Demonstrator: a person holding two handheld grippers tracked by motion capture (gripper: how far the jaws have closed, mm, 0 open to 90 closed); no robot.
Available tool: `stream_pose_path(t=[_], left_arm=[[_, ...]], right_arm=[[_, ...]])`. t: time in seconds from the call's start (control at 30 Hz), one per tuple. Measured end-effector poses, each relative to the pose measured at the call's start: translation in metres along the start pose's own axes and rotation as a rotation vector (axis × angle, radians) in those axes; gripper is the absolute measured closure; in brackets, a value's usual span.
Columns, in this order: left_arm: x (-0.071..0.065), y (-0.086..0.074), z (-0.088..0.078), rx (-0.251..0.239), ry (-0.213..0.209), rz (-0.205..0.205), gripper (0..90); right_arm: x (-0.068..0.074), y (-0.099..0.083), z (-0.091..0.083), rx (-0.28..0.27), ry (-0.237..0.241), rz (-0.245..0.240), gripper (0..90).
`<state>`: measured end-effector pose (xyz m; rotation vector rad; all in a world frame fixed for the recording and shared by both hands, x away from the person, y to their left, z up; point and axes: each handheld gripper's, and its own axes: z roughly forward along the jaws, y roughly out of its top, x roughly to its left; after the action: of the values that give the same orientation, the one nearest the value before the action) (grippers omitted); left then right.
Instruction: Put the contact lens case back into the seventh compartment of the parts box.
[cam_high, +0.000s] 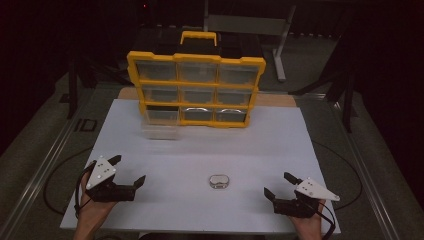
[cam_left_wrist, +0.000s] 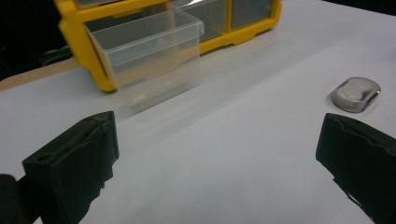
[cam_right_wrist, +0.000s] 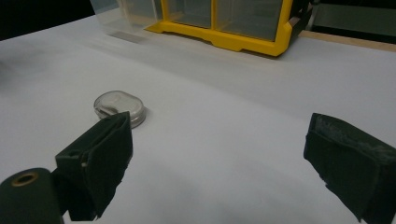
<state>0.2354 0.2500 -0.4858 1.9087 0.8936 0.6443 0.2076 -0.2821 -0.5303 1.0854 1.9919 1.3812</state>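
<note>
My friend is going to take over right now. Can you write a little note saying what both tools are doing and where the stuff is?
Left tool: open, holding nothing, low over the white table at the near left.
Right tool: open, holding nothing, at the near right.
Small silver case: lies flat on the table between the two tools, untouched.
Yellow organizer: stands upright at the far side. Its bottom-left clear drawer is pulled out toward the table.
Done: that drawer is out.
Left, probably: pick up the silver case, put it in the open drawer, push the drawer shut.
</note>
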Motion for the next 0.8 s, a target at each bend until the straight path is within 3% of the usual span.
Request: stream_pose_path(t=[0.8], left_arm=[[-0.019, 0.026, 0.036, 0.035, -0.107, 0.088, 0.2]], right_arm=[[-0.002, 0.000, 0.000, 0.000, -0.003, 0.015, 8.0]])
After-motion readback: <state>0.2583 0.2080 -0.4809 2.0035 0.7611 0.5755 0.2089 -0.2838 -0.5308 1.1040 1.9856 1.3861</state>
